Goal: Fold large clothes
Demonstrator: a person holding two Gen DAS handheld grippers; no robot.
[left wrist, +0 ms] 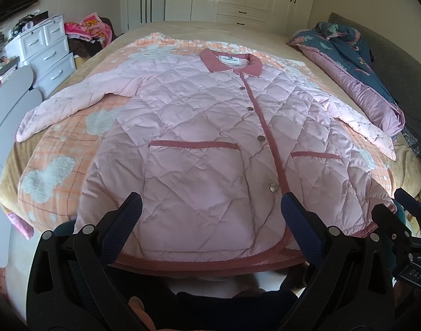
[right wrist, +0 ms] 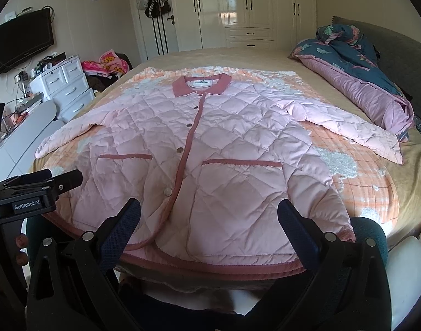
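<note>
A pink quilted jacket (left wrist: pixel 199 127) with a dusty-red collar, placket and pocket trim lies flat and buttoned on the bed, sleeves spread to both sides, hem at the near edge. In the right wrist view the same jacket (right wrist: pixel 216 151) fills the middle. My left gripper (left wrist: pixel 212 207) hovers open above the hem, over the left pocket, holding nothing. My right gripper (right wrist: pixel 210 212) is open too, above the hem near the right pocket. The right gripper (left wrist: pixel 409 207) shows at the right edge of the left wrist view; the left gripper (right wrist: pixel 42 187) shows at the left edge of the right one.
An orange checked blanket (left wrist: pixel 53 165) covers the beige bed (left wrist: pixel 320 63) under the jacket. A crumpled blue and purple quilt (right wrist: pixel 362 77) lies at the far right. White drawers (right wrist: pixel 67 88) and clutter stand left of the bed; wardrobes (right wrist: pixel 251 5) line the back wall.
</note>
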